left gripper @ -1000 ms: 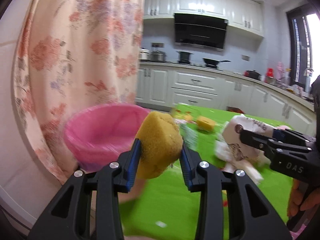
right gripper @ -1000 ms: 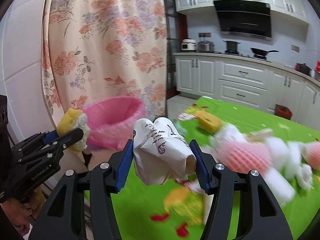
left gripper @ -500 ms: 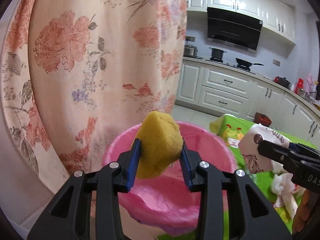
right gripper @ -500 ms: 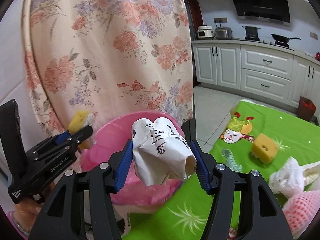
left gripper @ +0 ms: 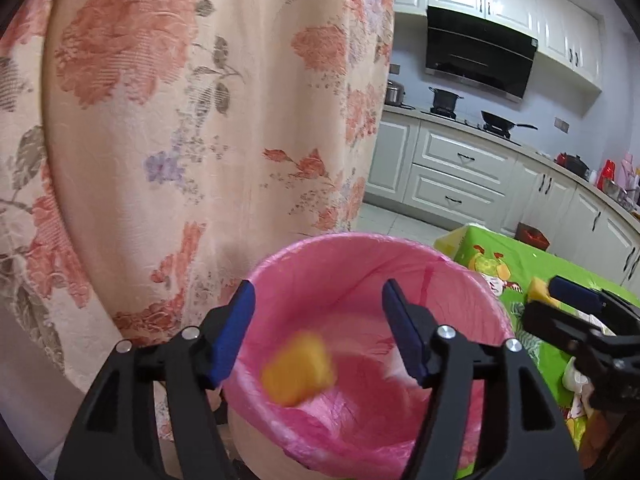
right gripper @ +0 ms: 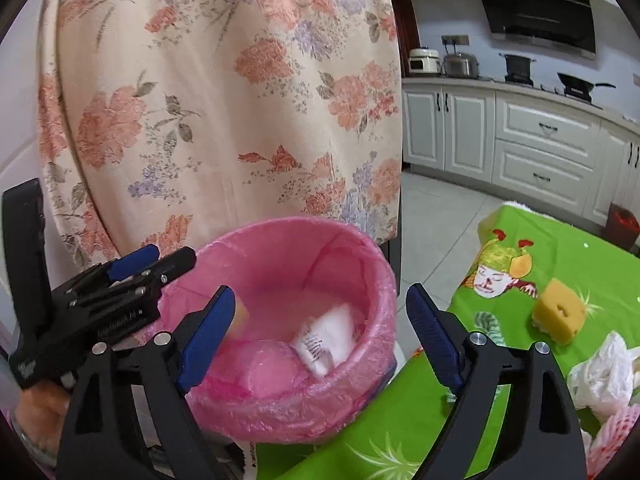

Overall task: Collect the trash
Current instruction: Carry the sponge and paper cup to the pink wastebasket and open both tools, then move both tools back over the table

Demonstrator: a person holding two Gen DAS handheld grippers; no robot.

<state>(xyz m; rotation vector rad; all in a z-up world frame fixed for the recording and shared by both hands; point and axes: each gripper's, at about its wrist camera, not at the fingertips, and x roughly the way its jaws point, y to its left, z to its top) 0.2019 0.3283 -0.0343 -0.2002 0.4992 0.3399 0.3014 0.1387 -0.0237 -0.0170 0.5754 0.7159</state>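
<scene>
Release is under way over the pink-lined bin (left gripper: 372,248): the left gripper (left gripper: 318,332) and right gripper (right gripper: 320,328) are opening with nothing between their jaws, while the yellow sponge (left gripper: 298,368) and crumpled paper (right gripper: 326,338) drop inside. Both are best kept above the rim until the pieces settle.
</scene>
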